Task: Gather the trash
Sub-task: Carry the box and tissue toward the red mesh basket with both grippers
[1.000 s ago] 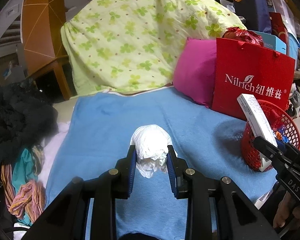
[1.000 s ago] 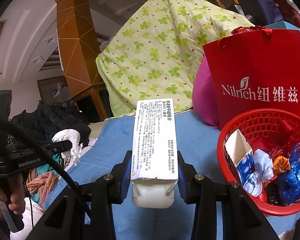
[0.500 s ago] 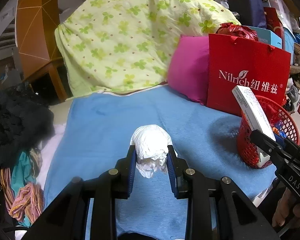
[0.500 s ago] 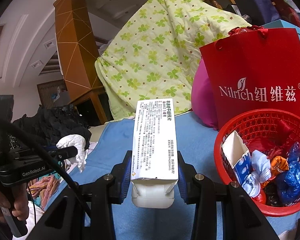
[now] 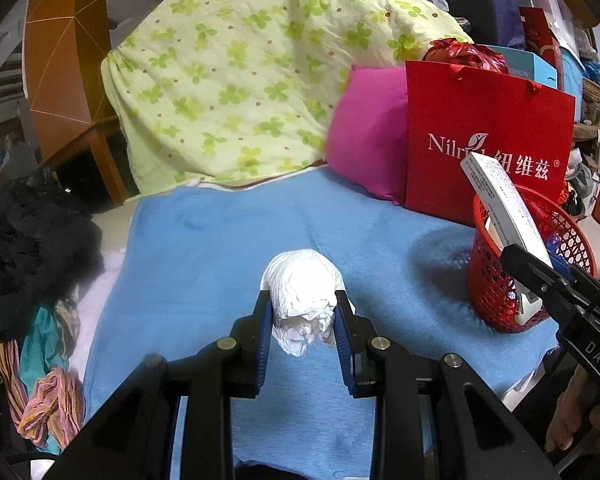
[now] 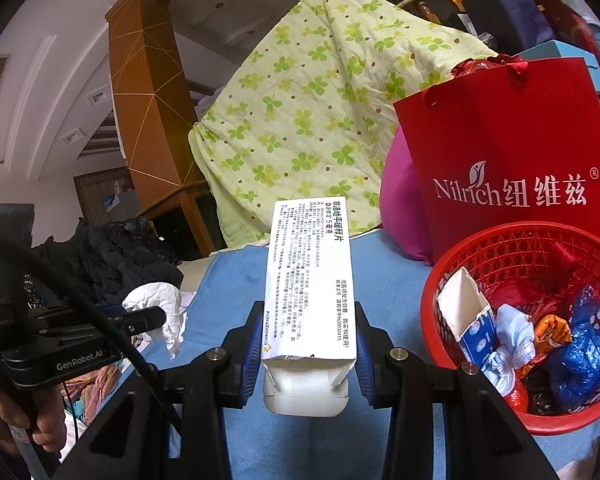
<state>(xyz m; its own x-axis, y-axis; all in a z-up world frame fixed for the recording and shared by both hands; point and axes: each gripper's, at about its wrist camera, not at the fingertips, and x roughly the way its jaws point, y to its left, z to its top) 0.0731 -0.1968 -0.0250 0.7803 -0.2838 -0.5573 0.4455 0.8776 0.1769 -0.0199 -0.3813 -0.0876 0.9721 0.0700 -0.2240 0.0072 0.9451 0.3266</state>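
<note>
My left gripper (image 5: pixel 302 312) is shut on a crumpled white paper wad (image 5: pixel 303 292), held above the blue blanket (image 5: pixel 220 248). The same wad (image 6: pixel 156 306) and left gripper (image 6: pixel 148 318) show at the left of the right wrist view. My right gripper (image 6: pixel 306 332) is shut on a long white medicine box (image 6: pixel 310 280) with black print, its open end toward the camera. That box (image 5: pixel 504 208) appears beside the red mesh basket (image 5: pixel 496 292) in the left wrist view. The red basket (image 6: pixel 460 264) sits right of the box and holds several pieces of trash.
A red paper bag (image 6: pixel 508 152) and a pink pillow (image 5: pixel 368 144) stand behind the basket. A green floral quilt (image 5: pixel 240 72) is piled at the back. Dark clothes (image 5: pixel 24 240) and striped fabric (image 5: pixel 48 396) lie at the left. A hand (image 6: pixel 44 420) grips the left tool.
The view of both cameras has shifted slightly; the basket and red bag sit a little further left in the left wrist view. Both grips stay the same.
</note>
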